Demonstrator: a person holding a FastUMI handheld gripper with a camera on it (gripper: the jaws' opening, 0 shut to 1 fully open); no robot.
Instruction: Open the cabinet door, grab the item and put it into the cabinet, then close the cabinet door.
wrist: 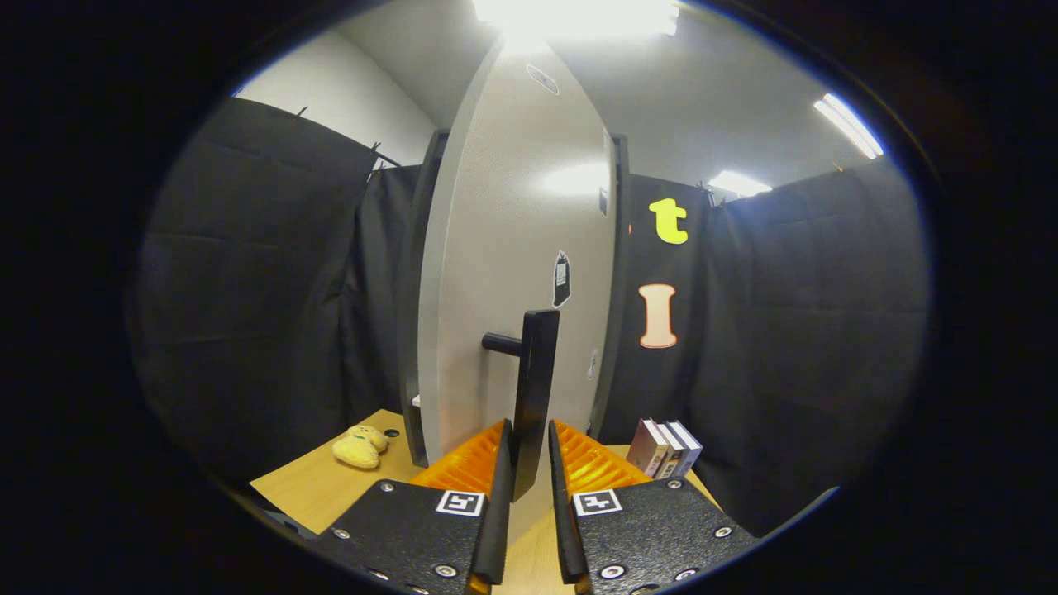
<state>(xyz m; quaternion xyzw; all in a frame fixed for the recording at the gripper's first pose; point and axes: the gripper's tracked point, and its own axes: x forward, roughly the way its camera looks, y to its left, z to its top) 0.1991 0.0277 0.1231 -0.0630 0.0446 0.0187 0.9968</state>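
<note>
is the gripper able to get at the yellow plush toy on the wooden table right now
Probably not as it stands. The gripper has its fingers around the black bar handle of the grey cabinet door, and the yellow plush toy lies off to the side on the wooden table, so it must let go first.

A light wooden surface (314, 487) carries the scene, its bare top showing pale and smooth with one small dark round hole (391, 432) near its far edge. At its far right corner stands a short row of slim boxes or books (664, 448) – white and dark spines, a reddish-brown cover on the nearest – leaning slightly and set close against the black cloth booth wall (256, 289), which hangs in soft folds on both sides. Above the cloth a plain white room wall (331, 99) meets a white ceiling (711, 99), where long bright strip lights (849, 126) glare – details there are washed out.
</note>
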